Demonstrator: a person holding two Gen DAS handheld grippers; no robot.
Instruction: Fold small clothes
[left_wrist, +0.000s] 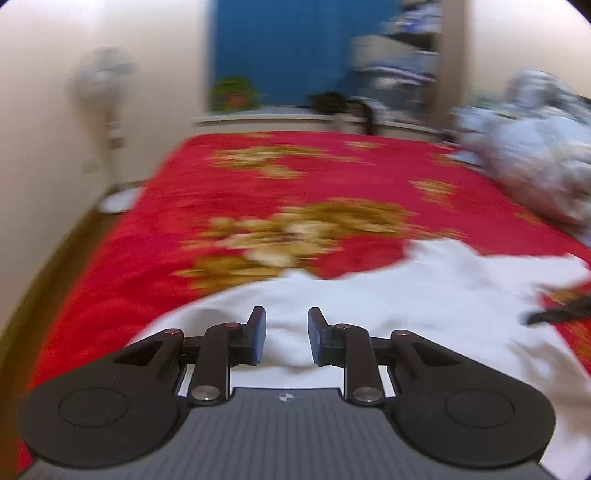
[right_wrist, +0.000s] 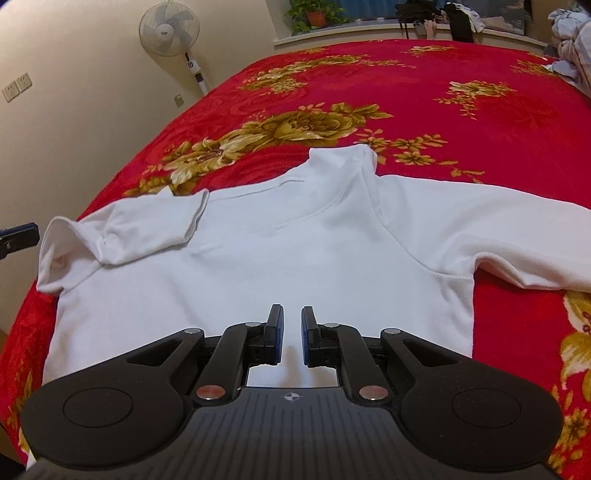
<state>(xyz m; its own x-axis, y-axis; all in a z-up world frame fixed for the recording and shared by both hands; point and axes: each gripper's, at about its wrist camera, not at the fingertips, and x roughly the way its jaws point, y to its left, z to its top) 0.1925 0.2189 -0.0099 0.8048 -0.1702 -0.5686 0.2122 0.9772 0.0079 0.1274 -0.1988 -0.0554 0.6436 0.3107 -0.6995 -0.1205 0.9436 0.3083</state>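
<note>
Right wrist view shows the white shirt (right_wrist: 295, 236) spread on the red blanket (right_wrist: 406, 92), its left sleeve (right_wrist: 147, 225) already laid across the chest, probably the first fold. The right gripper (right_wrist: 290, 338) hovers nearly closed, empty; the left gripper (left_wrist: 287, 336) (blurred) is parted, gripping nothing.

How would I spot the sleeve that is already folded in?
Find the red flowered blanket and the white shirt spread on it. The folded sleeve is the one on the fan's side, doubled back over the chest; the other sleeve lies stretched out flat.
</note>
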